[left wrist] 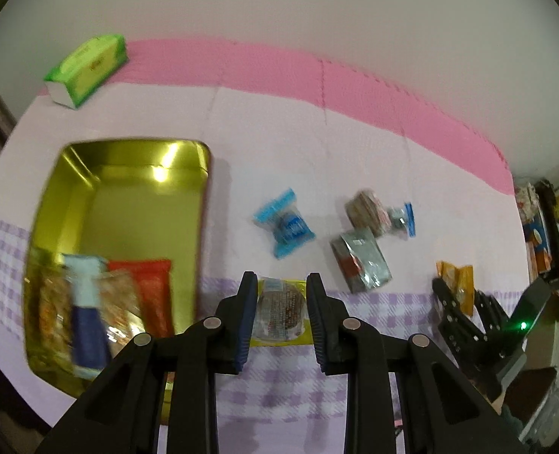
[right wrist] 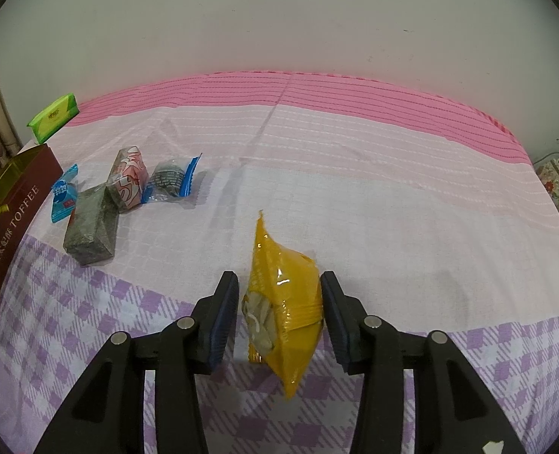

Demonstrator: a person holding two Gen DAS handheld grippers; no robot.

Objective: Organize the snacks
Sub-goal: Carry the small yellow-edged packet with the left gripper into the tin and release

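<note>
My left gripper [left wrist: 278, 314] is shut on a round cake in a clear and yellow wrapper [left wrist: 279, 312], held above the cloth just right of the gold tin [left wrist: 128, 174]. The tin holds several snack packs [left wrist: 101, 302] at its near end. My right gripper [right wrist: 279, 314] has its jaws around a yellow snack packet [right wrist: 283, 310]; the right finger touches it, and a small gap shows on the left. That gripper also shows in the left wrist view [left wrist: 465, 302]. A blue candy [left wrist: 285, 227], a grey pack [left wrist: 361, 261], a pink-patterned pack [left wrist: 366, 210] and a small blue-ended pack [left wrist: 402, 219] lie on the cloth.
A green tissue pack [left wrist: 86, 70] sits at the far left of the table. The tin's brown side reading TOFFEE [right wrist: 14, 227] stands at the left in the right wrist view. A pink mat strip [right wrist: 317, 94] runs along the wall. Clutter [left wrist: 544, 227] stands beyond the right edge.
</note>
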